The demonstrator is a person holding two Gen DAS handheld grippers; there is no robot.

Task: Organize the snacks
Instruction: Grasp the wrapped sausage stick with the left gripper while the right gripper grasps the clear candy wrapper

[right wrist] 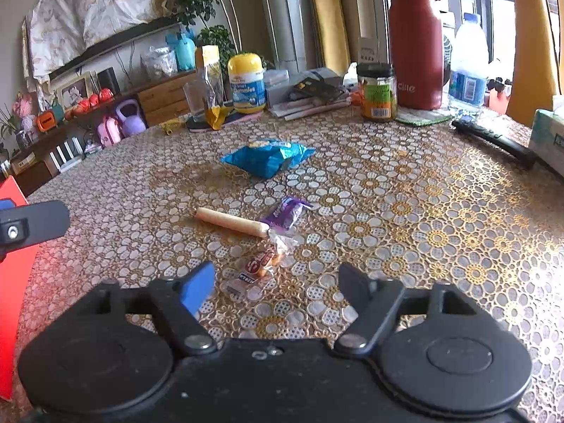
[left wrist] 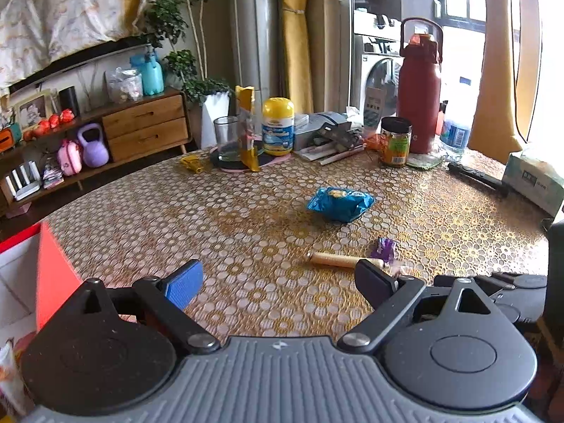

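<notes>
I hold a claw in each hand over a round table [right wrist: 423,211] covered in a gold and white floral lace-pattern cloth.

My right gripper [right wrist: 276,283] stands partly open, its blue-padded finger and its black finger apart, with nothing clamped. A small clear-wrapped snack [right wrist: 255,271] with red print lies on the cloth just ahead of the gap between the fingers; the pads do not press on it. Just beyond it lies a sausage stick [right wrist: 231,221] in a tan casing, one end touching a purple wrapped candy [right wrist: 287,213]. Farther back, near the middle of the table, lies a blue snack bag [right wrist: 269,157], flat on the cloth and well apart from the others.

My left gripper [left wrist: 278,278] is wide open and empty, over bare cloth. From its view the sausage stick [left wrist: 333,259] lies just beyond its black finger, the purple candy [left wrist: 386,248] beside it, and the blue snack bag [left wrist: 340,202] farther on.

A red box [left wrist: 53,275] stands at the left table edge; a pale packet shows at its side, but I cannot tell what else it holds.

Along the far rim stand a dark red flask [right wrist: 416,42], a black-lidded jar [right wrist: 377,93], a yellow-capped gummies bottle [right wrist: 246,83], a glass [left wrist: 227,137] and a yellow pouch [left wrist: 246,127]. A black remote [right wrist: 493,139] and a tissue box [right wrist: 550,137] lie at the right.
</notes>
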